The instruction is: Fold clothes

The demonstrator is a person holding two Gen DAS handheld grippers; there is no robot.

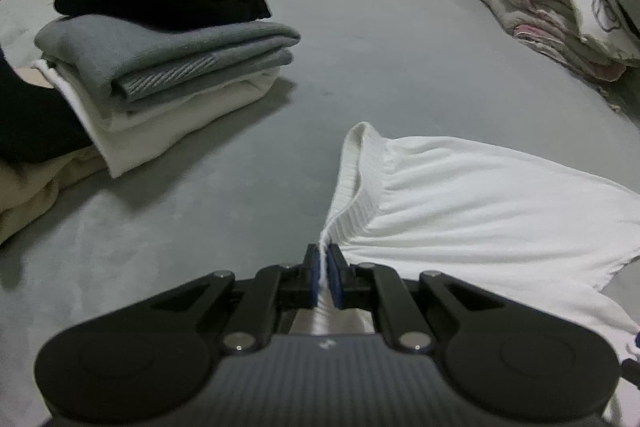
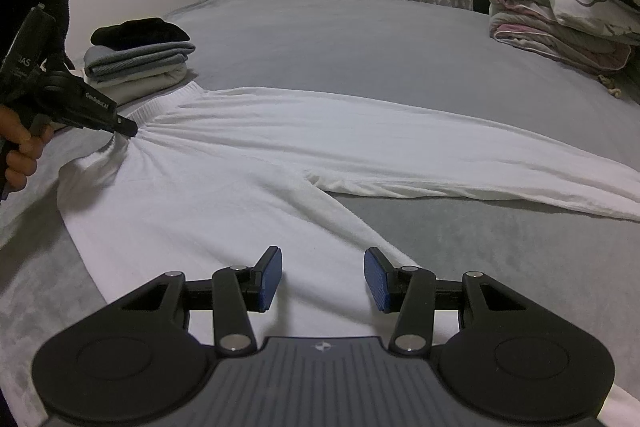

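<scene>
Stack (image 1: 160,59) holds 3 folded garments; 1 white trousers (image 2: 280,147) lies flat.

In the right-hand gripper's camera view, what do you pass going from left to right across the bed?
Left gripper pinching the waistband → stack of folded clothes → white trousers → bundled quilt and pillows.
</scene>
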